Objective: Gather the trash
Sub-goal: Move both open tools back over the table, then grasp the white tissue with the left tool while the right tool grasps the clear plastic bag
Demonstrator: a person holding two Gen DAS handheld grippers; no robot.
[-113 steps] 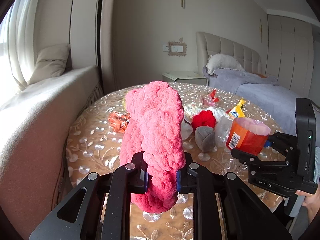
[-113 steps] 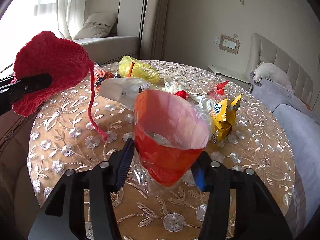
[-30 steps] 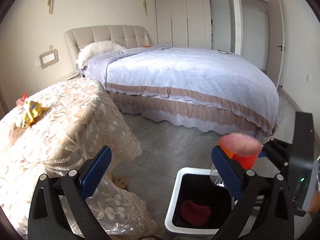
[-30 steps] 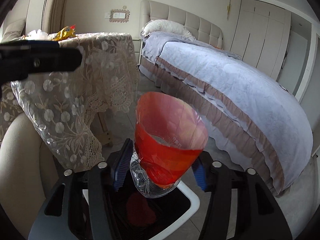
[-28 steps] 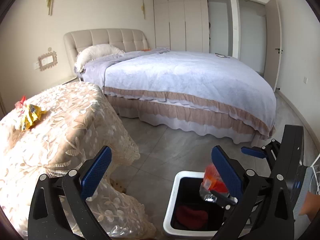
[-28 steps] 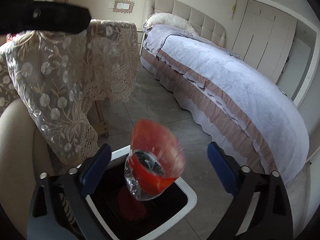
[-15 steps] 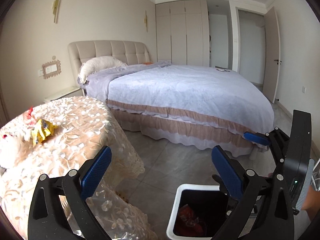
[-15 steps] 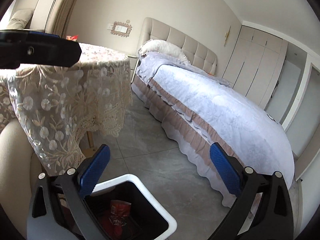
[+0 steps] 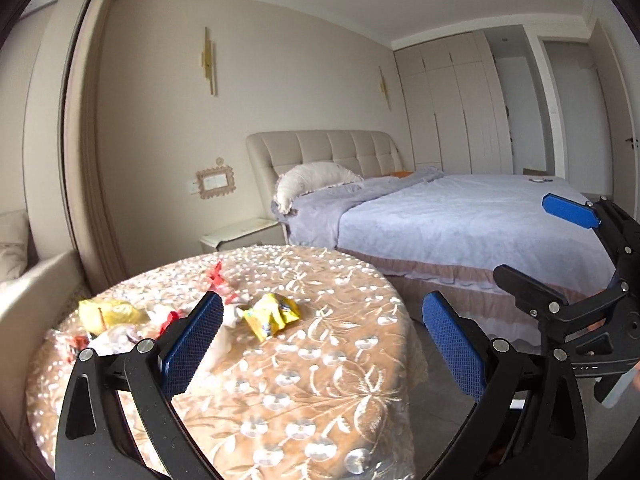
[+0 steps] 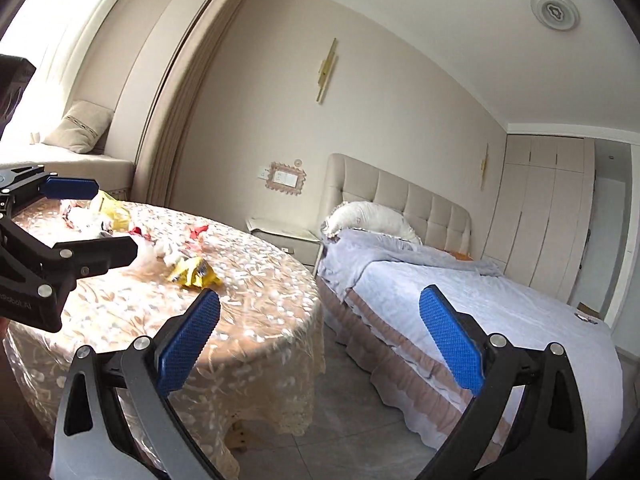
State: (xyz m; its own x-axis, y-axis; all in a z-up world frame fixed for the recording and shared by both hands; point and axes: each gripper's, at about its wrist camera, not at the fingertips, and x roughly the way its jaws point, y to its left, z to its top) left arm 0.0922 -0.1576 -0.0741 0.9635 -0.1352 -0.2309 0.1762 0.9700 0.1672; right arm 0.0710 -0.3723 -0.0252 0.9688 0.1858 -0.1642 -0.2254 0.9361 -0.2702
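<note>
Trash lies on the round lace-covered table (image 9: 320,380): a yellow snack wrapper (image 9: 271,314), a yellow bag (image 9: 106,312), red wrappers (image 9: 216,276) and white crumpled plastic. My left gripper (image 9: 322,344) is open and empty, raised over the table's near side. My right gripper (image 10: 320,340) is open and empty, off the table's right edge, above the floor. The table (image 10: 224,300) and yellow wrapper (image 10: 192,274) also show in the right wrist view. The right gripper shows at the right edge of the left wrist view (image 9: 560,280). The trash bin is out of view.
A bed (image 9: 460,224) with a lilac cover stands to the right, a white nightstand (image 9: 240,236) behind the table. A window seat with a cushion (image 10: 76,132) is at the left. Grey tiled floor (image 10: 340,420) lies between table and bed.
Both grippers have swung up and left, from the bin on the floor back toward the table. The orange cup dropped into the bin about a second ago. The bin has left view.
</note>
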